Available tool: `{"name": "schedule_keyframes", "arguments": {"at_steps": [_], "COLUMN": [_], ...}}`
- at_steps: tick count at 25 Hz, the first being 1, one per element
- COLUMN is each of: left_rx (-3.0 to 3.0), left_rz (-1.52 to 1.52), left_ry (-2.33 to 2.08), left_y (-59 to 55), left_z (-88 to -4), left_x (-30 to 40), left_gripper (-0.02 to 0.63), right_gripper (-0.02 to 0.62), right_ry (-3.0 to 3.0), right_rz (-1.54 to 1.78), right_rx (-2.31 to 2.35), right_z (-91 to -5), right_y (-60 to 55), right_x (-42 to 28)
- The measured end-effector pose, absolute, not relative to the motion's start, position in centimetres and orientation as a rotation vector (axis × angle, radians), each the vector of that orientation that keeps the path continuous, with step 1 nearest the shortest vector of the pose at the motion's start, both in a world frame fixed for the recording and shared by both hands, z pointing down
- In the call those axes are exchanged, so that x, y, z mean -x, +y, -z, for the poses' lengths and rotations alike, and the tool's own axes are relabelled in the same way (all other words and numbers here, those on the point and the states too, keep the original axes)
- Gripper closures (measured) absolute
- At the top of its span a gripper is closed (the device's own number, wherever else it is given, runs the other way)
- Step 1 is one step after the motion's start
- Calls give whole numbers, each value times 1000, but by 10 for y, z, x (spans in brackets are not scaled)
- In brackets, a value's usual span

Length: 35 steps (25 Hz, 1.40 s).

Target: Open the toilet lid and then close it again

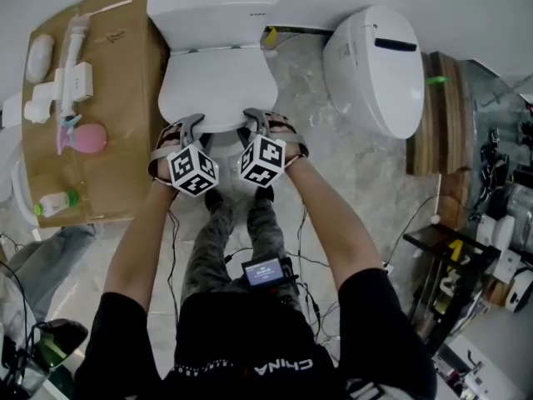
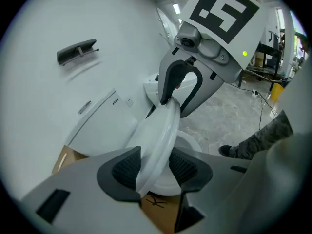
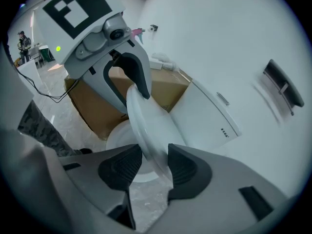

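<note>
- The white glossy plastic toilet lid (image 1: pixel 218 86) belongs to the white ceramic toilet at the far middle of the scene and is hinged below the white cistern (image 1: pixel 212 7). The gripper views show it tilted up off the bowl, neither upright nor flat.
- The left gripper (image 2: pixel 153 167) has the lid's near rim between its dark ribbed pads, left of centre, with both pads pressed on the rim.
- The right gripper (image 3: pixel 155 165) pinches the same rim just right of centre, its fingers equally narrow.
- By its look the lid is light, thin and stiff, but slick. Smooth plastic could slide out of the pads if the grip goes slack.
- The near rim, far from the hinge, looks the best hold: it gives the most leverage, and two grips guard against twisting.
- Dropped, it would likely slam onto the seat, so a slow lowering seems wise.
- Brown cardboard (image 1: pixel 125 98) lies to the left and a second white toilet (image 1: pixel 375 69) to the right.
</note>
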State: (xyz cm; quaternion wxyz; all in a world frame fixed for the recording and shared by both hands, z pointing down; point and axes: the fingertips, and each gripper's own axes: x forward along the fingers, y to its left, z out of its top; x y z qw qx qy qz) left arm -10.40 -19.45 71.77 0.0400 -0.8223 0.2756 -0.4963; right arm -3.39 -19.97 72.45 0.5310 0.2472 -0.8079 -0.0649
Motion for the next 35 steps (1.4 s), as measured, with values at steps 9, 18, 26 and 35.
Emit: {"name": "schedule_keyframes", "arguments": {"at_steps": [9,18,26,35], "left_rx": [2463,2354,2284,2215], "left_rz": [1591,1655,1699,1724], "left_ry": [947,958,948,932], "left_y": [-163,-133,-112,-98], "left_z": [-757,-812,-867,-926], "left_x": [97,97,97,97], "left_gripper": [425,406,382,362], "right_gripper": [416,403,393,390], "right_ry": [-2000,-2009,-1990,-1968], "right_rz": [178,285,358,389], "right_rx": [-541,-493,-455,-436], "right_z": [-762,-815,-867,-922], "right_y": [-169,-138,-117,-100], "right_x": [29,27,26,25]}}
